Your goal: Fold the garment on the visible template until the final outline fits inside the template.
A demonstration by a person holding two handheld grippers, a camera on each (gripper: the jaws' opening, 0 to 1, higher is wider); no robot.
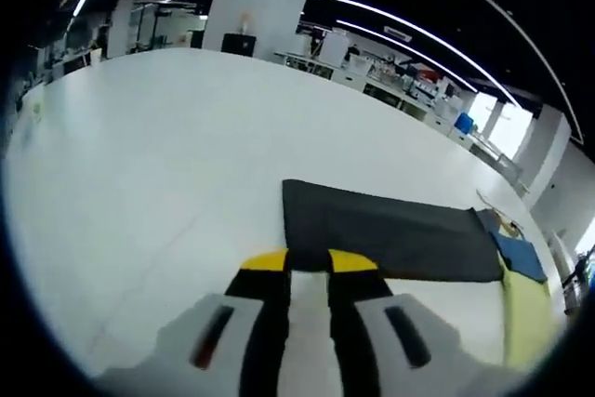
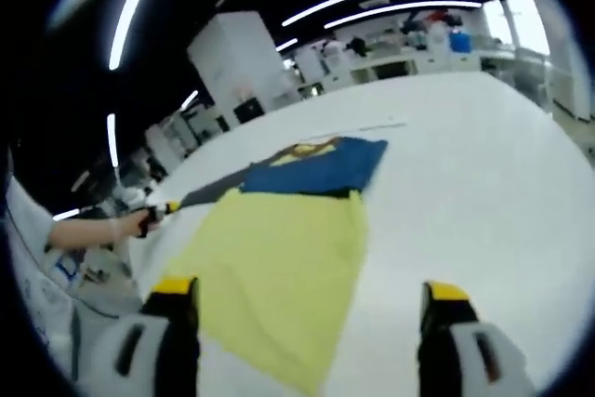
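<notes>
A: What do you have in the left gripper view?
B: Your left gripper (image 1: 309,271) has its jaws nearly together with nothing between them, just short of the near edge of the dark garment (image 1: 390,234) lying flat on the white table (image 1: 139,165).
A: And the right gripper view?
B: Your right gripper (image 2: 311,299) stands wide open, empty. Between its jaws lies the yellow template (image 2: 279,267); beyond it, the blue cloth (image 2: 321,166), with the dark garment (image 2: 218,188) to its left.
</notes>
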